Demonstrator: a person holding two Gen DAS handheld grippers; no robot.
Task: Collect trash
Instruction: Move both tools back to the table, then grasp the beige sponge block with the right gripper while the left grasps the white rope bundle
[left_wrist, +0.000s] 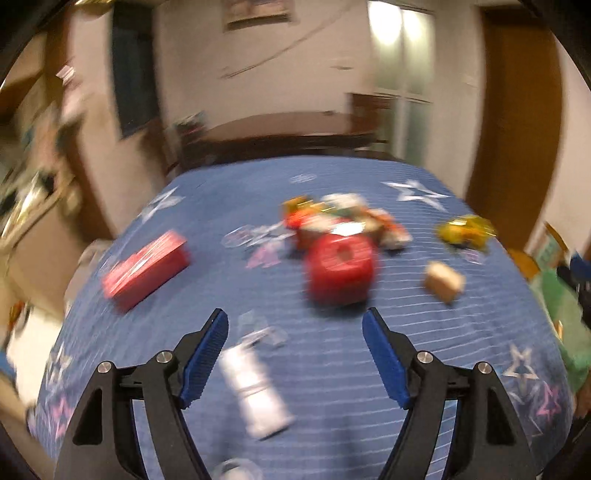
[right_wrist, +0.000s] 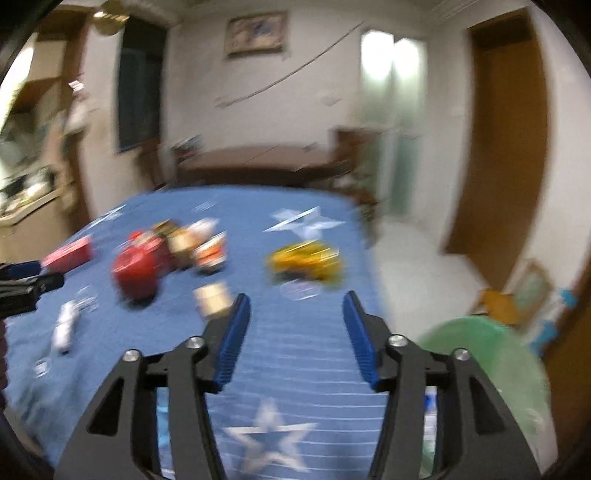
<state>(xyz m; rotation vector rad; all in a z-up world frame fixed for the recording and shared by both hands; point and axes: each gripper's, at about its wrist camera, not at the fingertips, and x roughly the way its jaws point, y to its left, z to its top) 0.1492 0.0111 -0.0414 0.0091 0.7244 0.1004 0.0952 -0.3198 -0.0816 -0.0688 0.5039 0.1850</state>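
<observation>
Trash lies scattered on a table with a blue star-patterned cloth (left_wrist: 332, 369). In the left wrist view my left gripper (left_wrist: 295, 325) is open and empty above the cloth, just short of a red round container (left_wrist: 340, 273). A white tube-shaped packet (left_wrist: 255, 391) lies under its left finger. A red box (left_wrist: 146, 269), a small tan box (left_wrist: 445, 282), a yellow wrapper (left_wrist: 465, 229) and a pile of wrappers (left_wrist: 347, 218) lie farther off. In the right wrist view my right gripper (right_wrist: 297, 302) is open and empty, near the tan box (right_wrist: 212, 301) and short of the yellow wrapper (right_wrist: 304, 260).
A green bin or bag (right_wrist: 487, 369) stands off the table's right edge, also in the left wrist view (left_wrist: 565, 325). My left gripper's tip shows at the left edge of the right wrist view (right_wrist: 26, 280). A dark wooden table (left_wrist: 288, 129) and a brown door (right_wrist: 506, 140) lie beyond.
</observation>
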